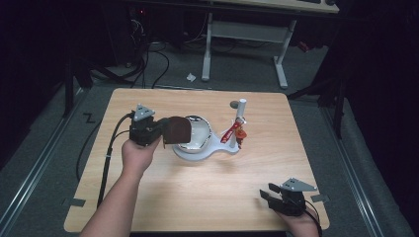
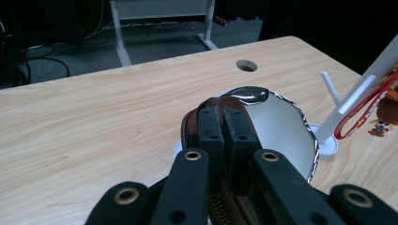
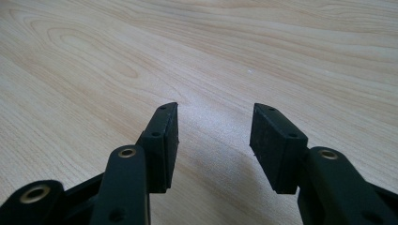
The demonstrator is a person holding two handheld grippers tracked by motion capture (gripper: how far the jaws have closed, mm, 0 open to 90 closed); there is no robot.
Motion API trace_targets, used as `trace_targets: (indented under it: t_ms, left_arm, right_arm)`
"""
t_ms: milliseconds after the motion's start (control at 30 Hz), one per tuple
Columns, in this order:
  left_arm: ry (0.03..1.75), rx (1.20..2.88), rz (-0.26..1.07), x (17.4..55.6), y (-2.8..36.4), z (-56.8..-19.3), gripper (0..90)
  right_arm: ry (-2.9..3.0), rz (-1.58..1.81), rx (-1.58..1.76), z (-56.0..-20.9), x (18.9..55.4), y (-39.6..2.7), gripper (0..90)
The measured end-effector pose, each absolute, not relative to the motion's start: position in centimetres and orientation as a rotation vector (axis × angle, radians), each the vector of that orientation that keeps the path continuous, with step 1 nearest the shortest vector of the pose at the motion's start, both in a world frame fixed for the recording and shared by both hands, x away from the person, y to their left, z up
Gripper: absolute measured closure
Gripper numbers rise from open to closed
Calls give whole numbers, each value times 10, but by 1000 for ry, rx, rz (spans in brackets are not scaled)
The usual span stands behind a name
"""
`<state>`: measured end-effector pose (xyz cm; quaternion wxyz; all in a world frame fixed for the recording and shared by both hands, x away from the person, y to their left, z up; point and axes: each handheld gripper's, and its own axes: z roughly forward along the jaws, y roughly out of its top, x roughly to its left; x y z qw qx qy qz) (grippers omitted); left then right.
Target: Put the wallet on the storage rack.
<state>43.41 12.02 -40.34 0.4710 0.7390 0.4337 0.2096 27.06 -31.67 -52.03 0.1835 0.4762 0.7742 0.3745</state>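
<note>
My left gripper [image 1: 162, 132] is shut on a brown zip pouch [image 1: 178, 130], held at the left rim of a shiny metal dish [image 1: 198, 133]. The dish rests on a white stand base [image 1: 197, 154] in the middle of the table. In the left gripper view the jaws of the left gripper [image 2: 223, 112] pinch the pouch [image 2: 189, 125] just above the dish [image 2: 281, 126]. A white post [image 1: 241, 109] rises from the stand, with a red lanyard [image 1: 230, 132] and a small toy charm [image 1: 240, 138] hanging on it. My right gripper [image 1: 267, 192] stays open above bare wood [image 3: 213, 110].
The wooden table [image 1: 197, 197] has a round cable hole [image 1: 233, 104] by the post, also seen as a hole [image 2: 246, 65] in the left gripper view. Behind the table stand a white desk frame [image 1: 245, 34] and cables on the floor. The right gripper sits near the front right edge.
</note>
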Motion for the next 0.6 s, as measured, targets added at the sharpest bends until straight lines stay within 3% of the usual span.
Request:
trace_targets:
  t_ms: [600]
  left_arm:
    - [1119,1847,548,441,102,-408,868]
  right_arm:
    - [2183,1063,1334,-520,270,-317,523]
